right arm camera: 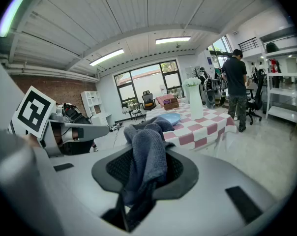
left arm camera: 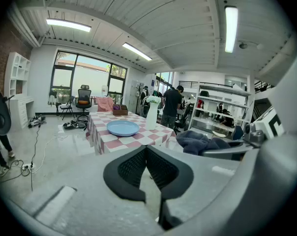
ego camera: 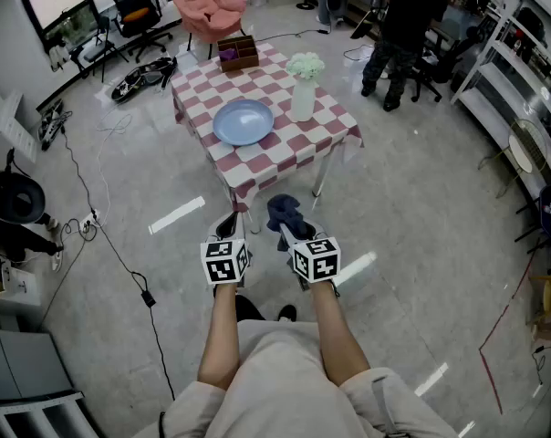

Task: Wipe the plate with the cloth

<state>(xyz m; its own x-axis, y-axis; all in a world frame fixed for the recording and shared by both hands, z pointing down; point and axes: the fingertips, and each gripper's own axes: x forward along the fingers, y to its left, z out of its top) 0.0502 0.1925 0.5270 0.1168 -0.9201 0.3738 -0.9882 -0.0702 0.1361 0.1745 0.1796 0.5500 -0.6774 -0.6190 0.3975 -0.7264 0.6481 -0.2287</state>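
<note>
A light blue plate lies on a small table with a red-and-white checked cloth. The plate also shows ahead in the left gripper view, and the plate in the right gripper view. My right gripper is shut on a dark blue-grey cloth, which bunches up out of the jaws; the cloth fills the right gripper view. My left gripper is shut with nothing in it; its black pads meet. Both grippers hang over the floor short of the table's near corner.
On the table stand a white vase with pale flowers beside the plate and a brown box at the far end. A pink chair is behind the table. A person stands at the back right. Cables run over the floor at left.
</note>
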